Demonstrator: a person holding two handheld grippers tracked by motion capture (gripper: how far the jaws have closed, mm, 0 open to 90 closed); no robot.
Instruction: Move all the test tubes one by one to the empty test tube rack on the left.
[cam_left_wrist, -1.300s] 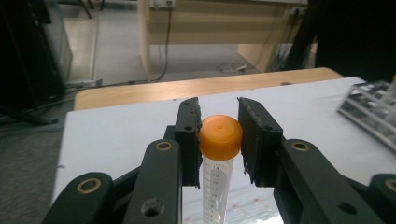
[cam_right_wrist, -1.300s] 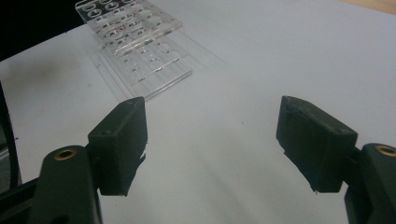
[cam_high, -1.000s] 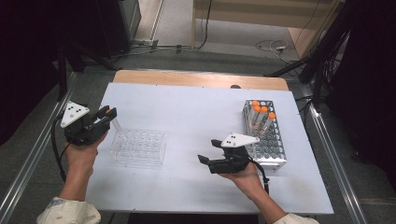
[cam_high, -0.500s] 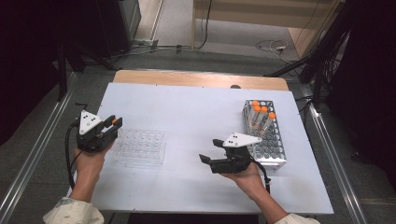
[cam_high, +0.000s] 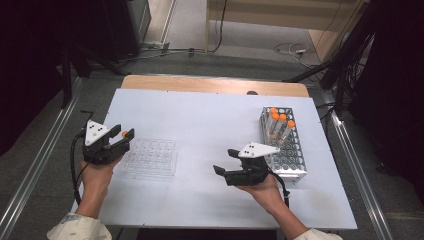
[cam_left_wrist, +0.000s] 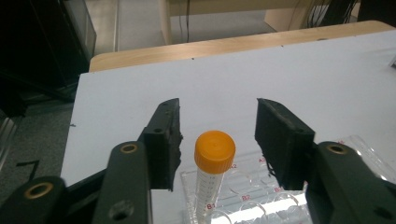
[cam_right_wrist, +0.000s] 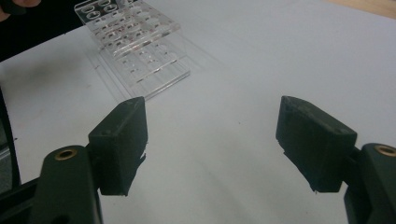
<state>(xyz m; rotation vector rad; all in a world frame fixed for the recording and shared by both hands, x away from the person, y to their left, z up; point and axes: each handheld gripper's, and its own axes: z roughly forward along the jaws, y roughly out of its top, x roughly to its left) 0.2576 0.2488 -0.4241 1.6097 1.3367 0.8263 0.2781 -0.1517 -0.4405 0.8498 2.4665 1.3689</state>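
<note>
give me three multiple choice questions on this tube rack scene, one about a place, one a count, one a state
1. Where does the orange-capped tube between the left gripper's jaws stand?
A. In a corner hole of the clear plastic rack
B. Flat on the white table top
C. In the metal wire rack

2. How many orange-capped tubes stand in the metal wire rack?
A. One
B. Three
C. Six

3. How are the right gripper's jaws?
A. Clamped on a tube
B. Open with nothing between them
C. Shut tight together

Answers: 1 A, the left gripper view shows the tube upright in the clear rack's corner. 2 B, the high view shows three orange caps there. 3 B, the right gripper view shows bare table between its spread jaws.
</note>
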